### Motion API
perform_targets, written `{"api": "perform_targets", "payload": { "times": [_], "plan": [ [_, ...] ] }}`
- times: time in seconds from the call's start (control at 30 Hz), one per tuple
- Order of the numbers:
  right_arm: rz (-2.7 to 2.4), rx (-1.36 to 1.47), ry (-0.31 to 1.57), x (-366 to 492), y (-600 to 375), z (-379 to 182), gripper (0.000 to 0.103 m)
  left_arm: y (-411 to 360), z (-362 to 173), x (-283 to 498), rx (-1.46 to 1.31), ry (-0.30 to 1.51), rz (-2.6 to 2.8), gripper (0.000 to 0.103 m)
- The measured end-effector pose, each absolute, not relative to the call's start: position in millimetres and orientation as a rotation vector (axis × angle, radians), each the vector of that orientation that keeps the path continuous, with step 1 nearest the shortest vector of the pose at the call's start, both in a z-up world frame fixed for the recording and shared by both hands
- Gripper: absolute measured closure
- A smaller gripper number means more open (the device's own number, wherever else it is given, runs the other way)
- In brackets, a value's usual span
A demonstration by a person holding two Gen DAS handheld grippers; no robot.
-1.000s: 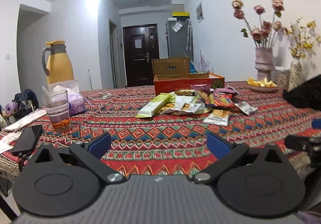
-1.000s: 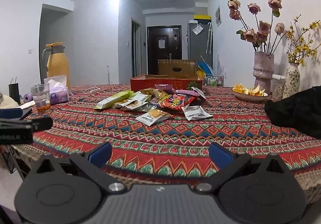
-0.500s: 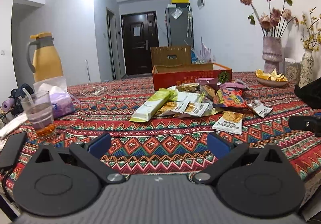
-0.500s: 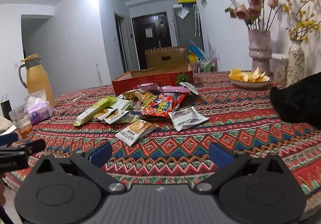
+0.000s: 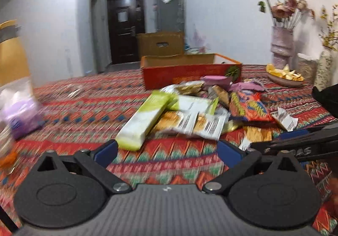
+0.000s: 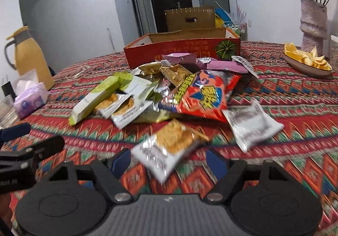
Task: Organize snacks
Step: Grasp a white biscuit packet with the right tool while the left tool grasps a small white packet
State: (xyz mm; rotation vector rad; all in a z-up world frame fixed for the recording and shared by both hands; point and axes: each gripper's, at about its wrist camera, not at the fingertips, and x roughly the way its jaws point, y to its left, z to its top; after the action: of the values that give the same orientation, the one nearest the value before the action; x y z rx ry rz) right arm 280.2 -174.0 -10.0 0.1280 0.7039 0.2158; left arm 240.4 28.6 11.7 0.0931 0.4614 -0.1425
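A pile of snack packets lies mid-table in front of an open red cardboard box point(image 5: 191, 72) point(image 6: 181, 50). My left gripper point(image 5: 166, 150) is open and empty, just short of a long green packet point(image 5: 145, 118). My right gripper point(image 6: 168, 161) is open, with a small white-and-yellow cracker packet point(image 6: 169, 147) lying on the cloth between its fingertips. A red chip bag point(image 6: 202, 96) and a silver packet point(image 6: 251, 125) lie just beyond. The right gripper shows at the right edge of the left wrist view point(image 5: 295, 141).
The patterned tablecloth point(image 5: 84, 109) covers the table. A yellow thermos point(image 6: 31, 58) and purple tissue pack point(image 6: 31, 98) stand left. A vase of dried roses point(image 5: 282, 45), a fruit plate point(image 6: 306, 60) and a black bag point(image 5: 327, 96) are right.
Both grippers have moved forward over the table toward the snack pile. The cracker packet now lies between the right gripper's fingertips. Both stay open.
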Motion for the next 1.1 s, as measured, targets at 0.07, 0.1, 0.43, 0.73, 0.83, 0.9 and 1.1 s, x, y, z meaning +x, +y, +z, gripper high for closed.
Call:
{"api": "perform_targets", "payload": {
  "times": [0.07,0.1,0.43,0.73,0.83,0.9,1.1],
  "plan": [
    [0.205,0.118,0.716,296,-166,-12,0.026,25,11,262,0.104,0.480,-0.150,0.024],
    [0.204,0.114,0.720,302,-164,-13,0.031,22,9,276,0.110,0.516,-0.153,0.036],
    [0.193,0.009,0.734,318,-160,-15,0.057,0,-8,361,0.112,0.647,-0.237,0.044],
    [0.222,-0.008,0.719,302,-177,-12,0.063,6,4,334,0.121,0.659,-0.211,0.094],
    [0.239,0.004,0.685,287,-183,-6,0.063,7,20,302,0.128,0.611,-0.208,0.095],
    [0.246,0.011,0.663,275,-188,1,0.063,7,33,281,0.115,0.576,-0.207,0.096],
    [0.244,0.029,0.601,240,-207,18,0.063,6,67,230,0.078,0.481,-0.194,0.102]
  ]
}}
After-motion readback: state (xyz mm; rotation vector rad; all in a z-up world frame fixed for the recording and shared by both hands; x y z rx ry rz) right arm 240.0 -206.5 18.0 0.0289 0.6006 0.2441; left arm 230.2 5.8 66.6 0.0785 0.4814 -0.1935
